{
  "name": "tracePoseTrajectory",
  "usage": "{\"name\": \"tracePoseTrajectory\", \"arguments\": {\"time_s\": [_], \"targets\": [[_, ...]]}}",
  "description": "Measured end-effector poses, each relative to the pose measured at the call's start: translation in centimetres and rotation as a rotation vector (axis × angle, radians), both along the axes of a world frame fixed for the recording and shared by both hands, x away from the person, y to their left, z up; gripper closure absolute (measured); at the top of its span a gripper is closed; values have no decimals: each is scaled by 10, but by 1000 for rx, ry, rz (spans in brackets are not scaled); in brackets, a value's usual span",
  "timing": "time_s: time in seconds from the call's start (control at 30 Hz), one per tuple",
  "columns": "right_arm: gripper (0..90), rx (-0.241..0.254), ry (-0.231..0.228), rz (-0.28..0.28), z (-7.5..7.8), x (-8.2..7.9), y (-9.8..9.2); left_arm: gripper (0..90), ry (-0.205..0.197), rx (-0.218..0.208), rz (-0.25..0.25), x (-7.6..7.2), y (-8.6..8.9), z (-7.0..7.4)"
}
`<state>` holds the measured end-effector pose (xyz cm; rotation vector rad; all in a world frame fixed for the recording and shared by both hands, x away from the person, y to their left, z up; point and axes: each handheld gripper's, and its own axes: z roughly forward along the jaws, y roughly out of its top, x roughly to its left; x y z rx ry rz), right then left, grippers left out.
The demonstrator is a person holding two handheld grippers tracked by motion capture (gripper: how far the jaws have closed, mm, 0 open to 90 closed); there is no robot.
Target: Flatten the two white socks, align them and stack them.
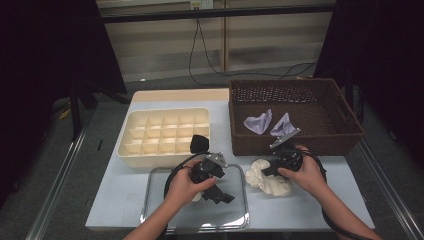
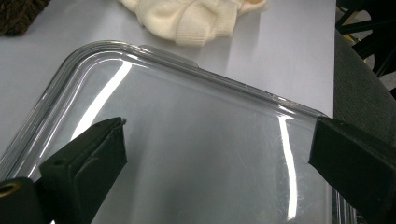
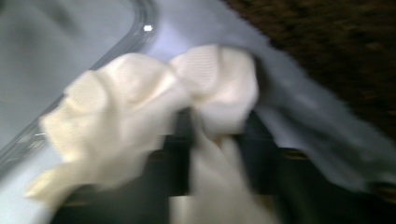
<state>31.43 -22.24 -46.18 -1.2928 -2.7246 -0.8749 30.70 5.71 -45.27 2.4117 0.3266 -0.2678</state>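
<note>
**What you have on the table, counted**

You have one cream cloth, two lilac cloths in one wicker basket, one clear tray, one cream divided box, and one black item in it.

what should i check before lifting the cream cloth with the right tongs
1. Cream cloth between the right tongs: ok, a fold runs down between the jaws.
2. Grip firm: cannot tell, the right gripper view is blurred.
3. Whole cloth caught: not ok, most of it bunches outside the jaws.
4. Left tongs clear of the cloth: ok, open over the clear tray.
5. Tray free to receive: ok, bare where the left gripper view shows it.
6. Basket away from the cloth: ok, apart.
</note>
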Motion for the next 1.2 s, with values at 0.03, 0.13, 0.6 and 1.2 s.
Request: {"name": "tracePoseTrajectory", "arguments": {"time_s": [0.03, 0.13, 0.6, 1.2], "targets": [[802, 15, 13, -1, -1, -1, 0, 37, 1, 0, 2, 0, 0, 0], [817, 25, 24, -13, 1, -2, -1, 37, 1, 6, -6, 0, 1, 1], [820, 22, -83, -114, 44, -4, -25, 37, 6, -2, 0, 0, -1, 0], [748, 58, -69, 0, 39, -37, -5, 37, 6, -1, -14, -3, -7, 0]]}}
